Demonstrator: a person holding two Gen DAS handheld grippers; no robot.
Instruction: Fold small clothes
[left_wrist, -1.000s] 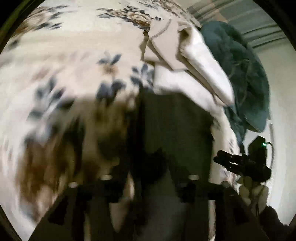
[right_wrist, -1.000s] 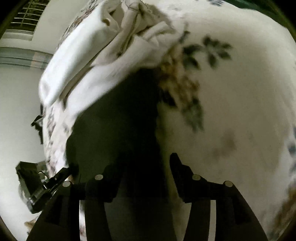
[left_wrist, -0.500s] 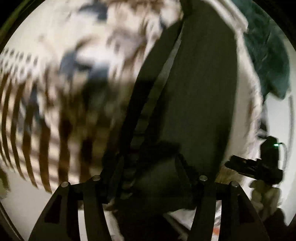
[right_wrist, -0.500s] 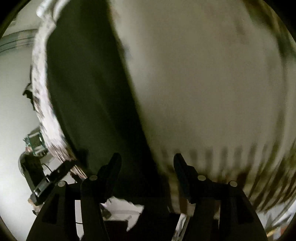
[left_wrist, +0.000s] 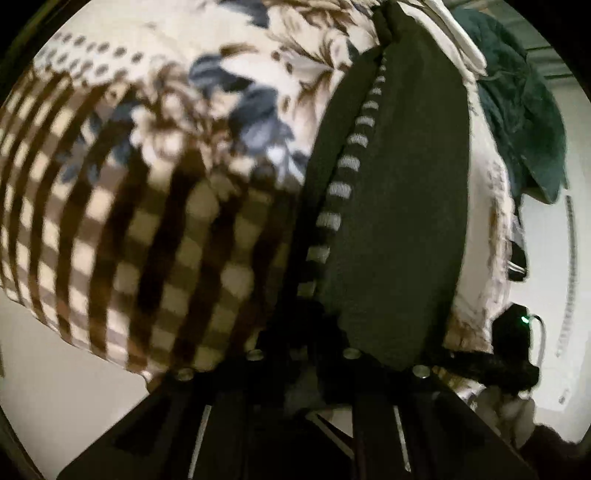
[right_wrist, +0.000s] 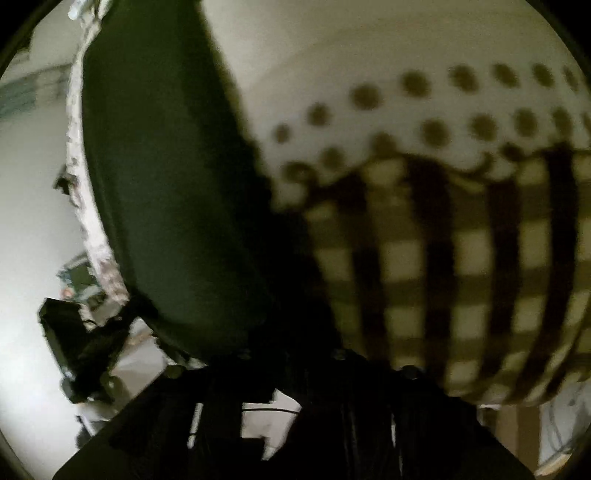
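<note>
Left wrist view puts a dark garment (left_wrist: 399, 206) right ahead of me, its edge trimmed in grey-and-black stripes, lying long across the patterned bedspread (left_wrist: 155, 206). My left gripper (left_wrist: 306, 343) sits low at the near hem, its fingers lost in shadow, so I cannot tell whether they pinch the cloth. From the right wrist, the same garment (right_wrist: 166, 177) fills the left side; my right gripper (right_wrist: 291, 350) is equally dark, its jaws unreadable. Beyond lie checks, dots, flowers, a green cloth (left_wrist: 524, 118) and a pale wall (left_wrist: 576, 258).

Dark garment (left_wrist: 399, 206) on, apparently, patterned bedspread (left_wrist: 155, 206)
</note>
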